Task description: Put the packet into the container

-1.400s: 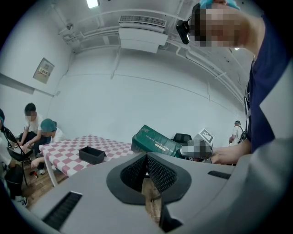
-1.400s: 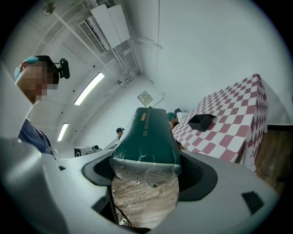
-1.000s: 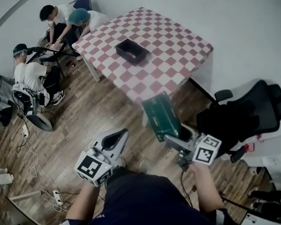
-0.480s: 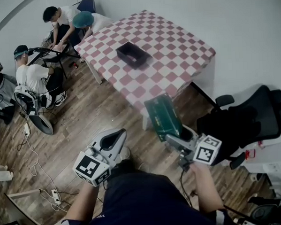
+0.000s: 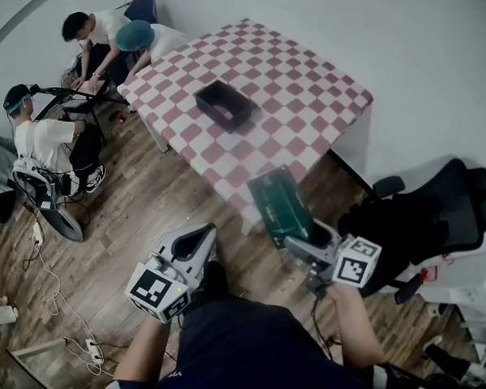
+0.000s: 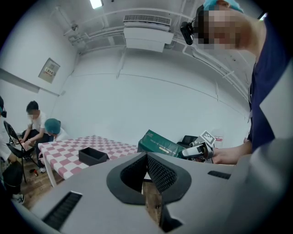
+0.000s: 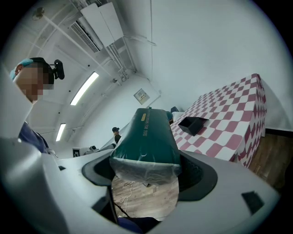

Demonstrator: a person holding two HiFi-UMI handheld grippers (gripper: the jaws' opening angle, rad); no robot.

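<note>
The right gripper [image 5: 301,245] sits at lower centre-right of the head view, its jaws pinching one end of the green packet [image 5: 281,205]. The packet sticks out from the jaws toward the table [image 5: 305,68], up in the air over the wooden floor [image 5: 158,194] and just short of the table's near edge. In the right gripper view the packet [image 7: 149,135] fills the middle of the frame, its clear sealed end caught between the dark pads.

The black container [image 5: 224,103] stands open on the red-and-white checked cloth in the upper middle of the head view, well apart from the packet. It shows as a small dark box at right of centre in the right gripper view [image 7: 192,124].

The left gripper [image 5: 204,231], at lower centre-left, carries nothing. Its own view shows the jaw tips pressed together [image 6: 146,156], with only floor visible in the loop behind them.

Several seated people [image 5: 45,139] occupy the upper left of the head view, and a black office chair [image 5: 446,199] stands at the right edge.
</note>
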